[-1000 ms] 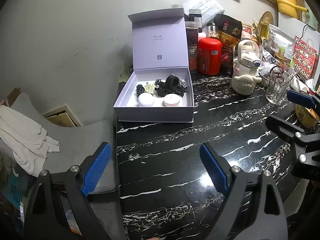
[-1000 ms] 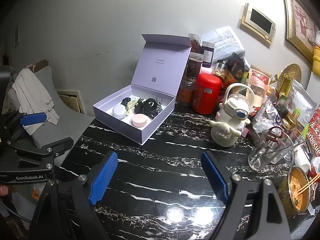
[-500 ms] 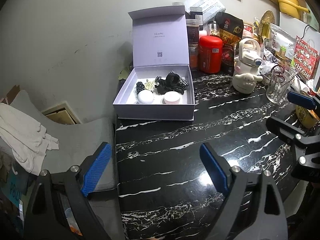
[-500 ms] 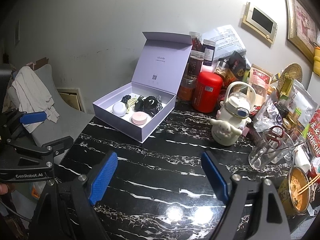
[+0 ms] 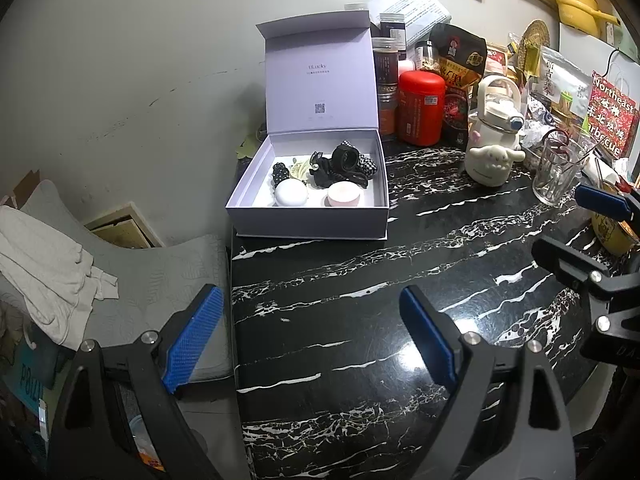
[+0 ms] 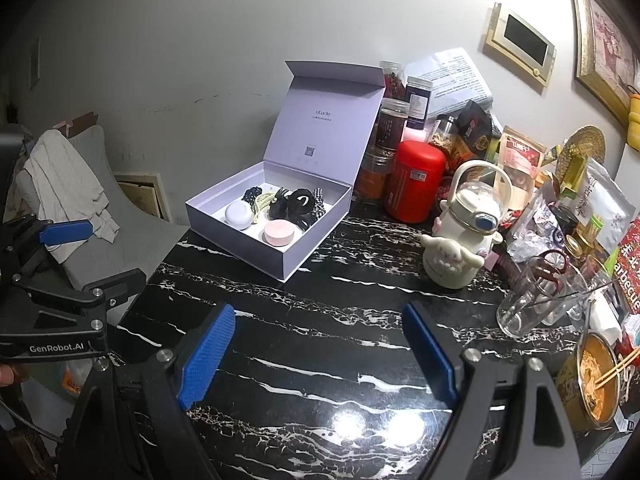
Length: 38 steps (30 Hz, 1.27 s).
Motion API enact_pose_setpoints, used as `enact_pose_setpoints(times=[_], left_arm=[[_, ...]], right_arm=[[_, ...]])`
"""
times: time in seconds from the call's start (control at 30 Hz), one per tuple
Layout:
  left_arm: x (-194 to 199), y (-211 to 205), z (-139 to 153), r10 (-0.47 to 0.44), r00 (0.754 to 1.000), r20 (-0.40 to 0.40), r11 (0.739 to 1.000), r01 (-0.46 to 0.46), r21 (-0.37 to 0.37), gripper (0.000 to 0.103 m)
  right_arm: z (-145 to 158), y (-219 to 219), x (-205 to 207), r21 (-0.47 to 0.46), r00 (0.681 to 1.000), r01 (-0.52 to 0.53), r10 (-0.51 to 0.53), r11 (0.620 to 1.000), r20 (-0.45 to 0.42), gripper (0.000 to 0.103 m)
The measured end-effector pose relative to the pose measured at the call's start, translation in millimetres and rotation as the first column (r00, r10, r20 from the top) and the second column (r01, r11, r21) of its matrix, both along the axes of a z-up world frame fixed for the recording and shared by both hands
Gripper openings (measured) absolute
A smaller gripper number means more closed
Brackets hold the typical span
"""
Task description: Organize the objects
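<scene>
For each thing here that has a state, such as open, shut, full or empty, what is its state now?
Gift box: lid up, holding hair accessories and two round cases.
Red canister: lid on, upright.
White bottle: cap on, upright.
Glass: upright, no liquid visible.
Noodle cup: open, with noodles and chopsticks.
Left tongs: open, empty.
Right tongs: open, empty.

Black marble tabletop bare ahead of both spread grippers; open lavender box reached unobstructed. Right approach crowded by kettle, glass.
</scene>
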<state>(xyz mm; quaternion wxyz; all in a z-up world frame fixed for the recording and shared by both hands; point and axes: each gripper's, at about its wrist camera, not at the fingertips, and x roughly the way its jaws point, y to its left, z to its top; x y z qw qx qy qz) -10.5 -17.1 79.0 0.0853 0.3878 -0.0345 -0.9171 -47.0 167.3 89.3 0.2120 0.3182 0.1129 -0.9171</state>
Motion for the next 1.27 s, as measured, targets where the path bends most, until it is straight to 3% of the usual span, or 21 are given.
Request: enact_pose_setpoints(times=[0.5,0.8,0.97,1.27], left_arm=[[0,7,-4,-0.008,1.0,0.013,1.0,0.008,-0.005,0.091],[5,10,0,-0.034,0.999,-0.038,0.999,0.034,0.018,0.091],[2,11,0,-0.014,0.999,-0.039,1.0,0.013,-0.01,0.091],[3,9,-4,-0.048,0.998,-0.047,0.997,0.051,0.051,0.094]], right_arm=[[-4,7,2,0.0,1.0,0.01,-0.01,1.0,0.012,0.087],[-4,7,3,-0.006,1.0,0.003,-0.003,1.0,0.016,0.087],[-6,7,1,0.003,1.0,0.009,-0.009,1.0,0.022,0.087],[-11,3,-3,0.016,0.999,0.005,-0.005,1.0,0.035,0.087]])
